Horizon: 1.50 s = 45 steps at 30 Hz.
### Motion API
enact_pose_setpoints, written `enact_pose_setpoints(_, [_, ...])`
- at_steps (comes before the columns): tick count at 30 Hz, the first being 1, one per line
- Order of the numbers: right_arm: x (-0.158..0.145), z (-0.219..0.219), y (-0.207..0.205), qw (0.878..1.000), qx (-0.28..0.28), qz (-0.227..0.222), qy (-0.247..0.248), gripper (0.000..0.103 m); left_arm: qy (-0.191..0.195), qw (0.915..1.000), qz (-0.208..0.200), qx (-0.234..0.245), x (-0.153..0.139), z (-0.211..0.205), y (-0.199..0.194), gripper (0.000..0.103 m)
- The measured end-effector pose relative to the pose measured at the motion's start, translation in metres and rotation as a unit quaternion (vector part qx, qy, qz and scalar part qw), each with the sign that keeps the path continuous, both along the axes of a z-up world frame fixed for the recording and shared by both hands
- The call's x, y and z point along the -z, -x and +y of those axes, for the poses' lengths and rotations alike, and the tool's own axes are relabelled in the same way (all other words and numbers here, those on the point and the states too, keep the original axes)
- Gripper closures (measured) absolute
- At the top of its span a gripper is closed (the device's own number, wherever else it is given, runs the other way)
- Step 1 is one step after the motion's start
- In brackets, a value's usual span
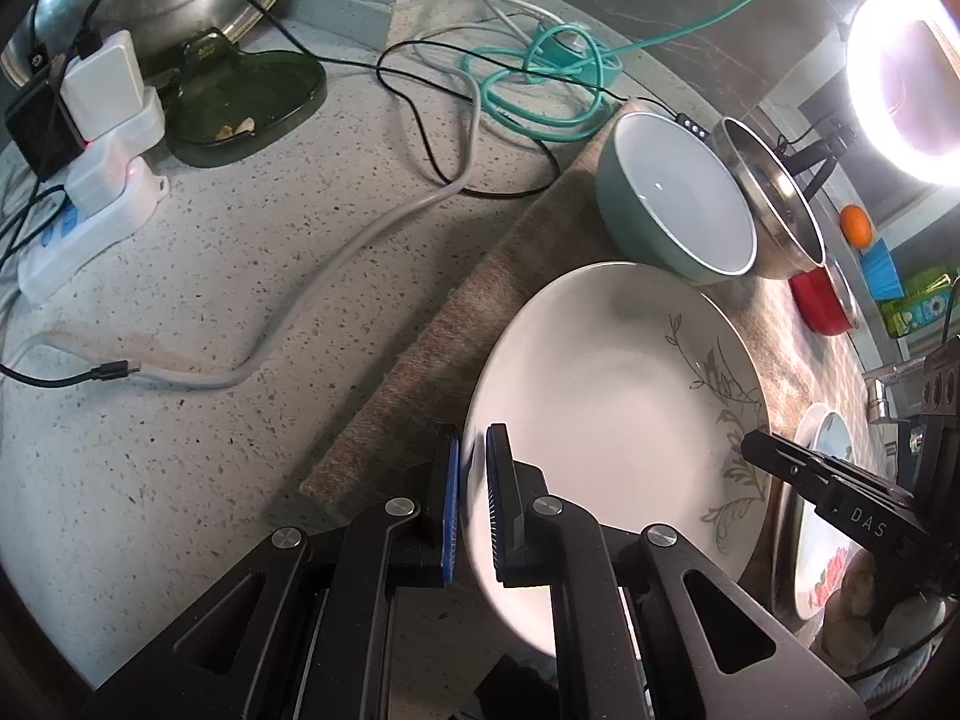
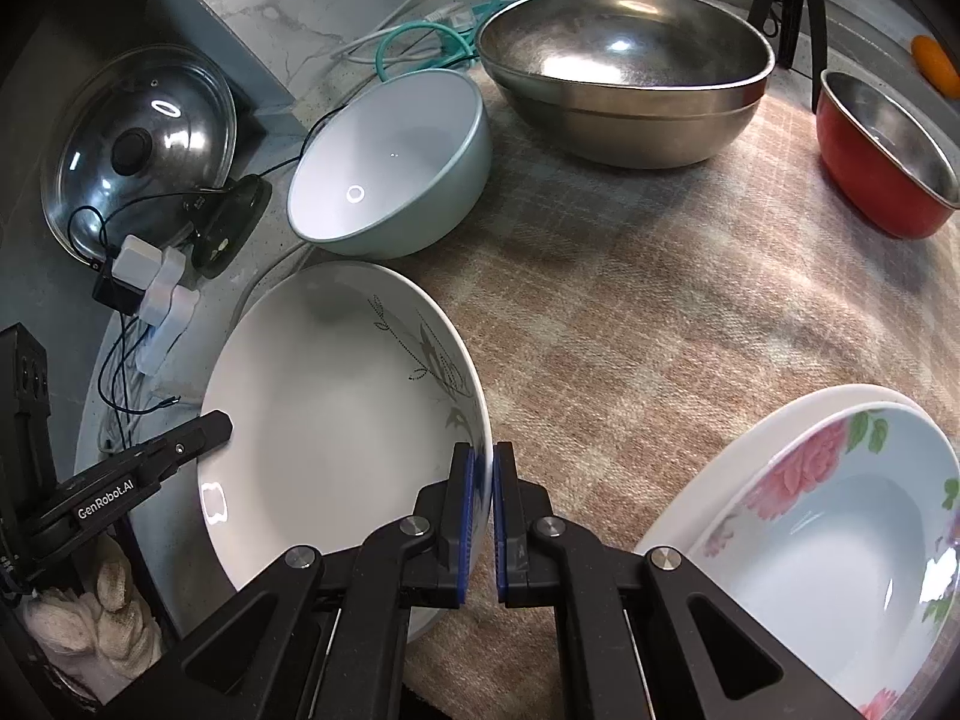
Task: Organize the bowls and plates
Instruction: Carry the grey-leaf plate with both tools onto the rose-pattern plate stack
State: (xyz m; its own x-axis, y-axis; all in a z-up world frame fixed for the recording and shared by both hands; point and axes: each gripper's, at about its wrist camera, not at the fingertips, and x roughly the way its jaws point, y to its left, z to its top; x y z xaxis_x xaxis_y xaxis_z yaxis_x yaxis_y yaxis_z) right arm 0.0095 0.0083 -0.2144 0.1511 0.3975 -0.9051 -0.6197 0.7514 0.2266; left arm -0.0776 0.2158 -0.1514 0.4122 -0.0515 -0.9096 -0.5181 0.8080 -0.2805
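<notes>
The white plate [image 2: 336,420] looks like glossy glazed ceramic, as does the pale green bowl [image 2: 390,168]. The big bowl [image 2: 624,66] is brushed, shiny metal. The checked cloth [image 2: 660,312] looks matt and woven; the counter [image 1: 210,300] is smooth speckled stone.

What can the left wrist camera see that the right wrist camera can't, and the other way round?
Only the left wrist view shows the bright ring light and the loose black cable plug on the counter.

Only the right wrist view shows the glass pot lid's black knob and the whole rose-patterned plate.

Both show the white leaf-patterned plate, with the left gripper and right gripper each clamped on its rim, on opposite sides. Both also show the pale green bowl, steel bowl and red bowl.
</notes>
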Motion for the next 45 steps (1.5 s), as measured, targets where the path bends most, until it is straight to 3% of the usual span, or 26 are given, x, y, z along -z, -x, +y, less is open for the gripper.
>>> enact_pose_setpoints(24, [-0.04, -0.064, 0.006, 0.998, 0.045, -0.021, -0.037, 0.098, -0.011, 0.9978, -0.042, 0.05, -0.044, -0.045, -0.015, 0.096])
enact_pose_setpoints(45, [-0.057, -0.156, -0.003, 0.988, 0.141, -0.037, -0.044, 0.098, -0.003, 0.9864, -0.055, 0.155, -0.048, -0.119, -0.065, 0.096])
